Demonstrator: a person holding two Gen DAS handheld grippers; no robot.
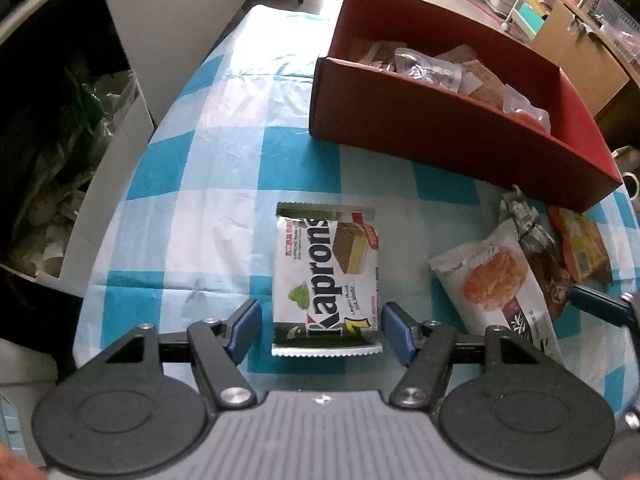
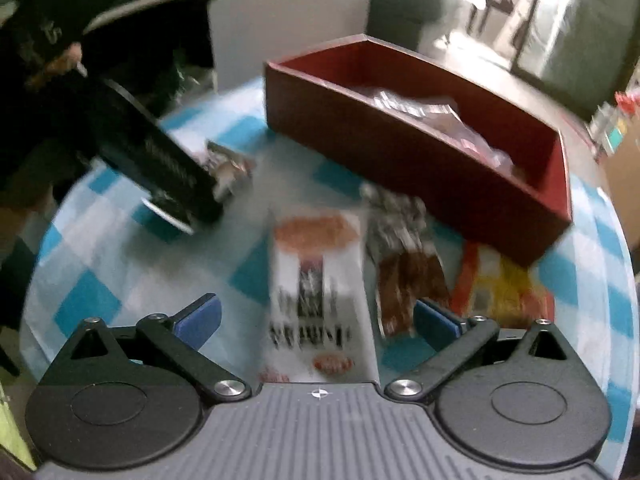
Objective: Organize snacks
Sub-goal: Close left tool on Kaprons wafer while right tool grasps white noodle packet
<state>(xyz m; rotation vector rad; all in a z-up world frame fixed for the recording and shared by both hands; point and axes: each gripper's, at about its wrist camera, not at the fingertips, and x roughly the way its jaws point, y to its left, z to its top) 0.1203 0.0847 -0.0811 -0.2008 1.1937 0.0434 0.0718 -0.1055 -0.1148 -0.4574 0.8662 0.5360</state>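
A blue-checked tablecloth (image 1: 208,208) carries a red box (image 1: 440,136) of wrapped snacks at the back, with a wafer packet (image 1: 326,276) lying flat between the spread, untouching fingers of the left gripper (image 1: 320,328), while the right gripper (image 2: 316,320) hangs open over a white cookie packet (image 2: 316,280).

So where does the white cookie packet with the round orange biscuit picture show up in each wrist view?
Left wrist: the white cookie packet lies at lower right, right of the Kaprons wafer pack.
Right wrist: blurred, at centre, between the open jaws of the right gripper.
Shared landmark: the red box, behind it in both.
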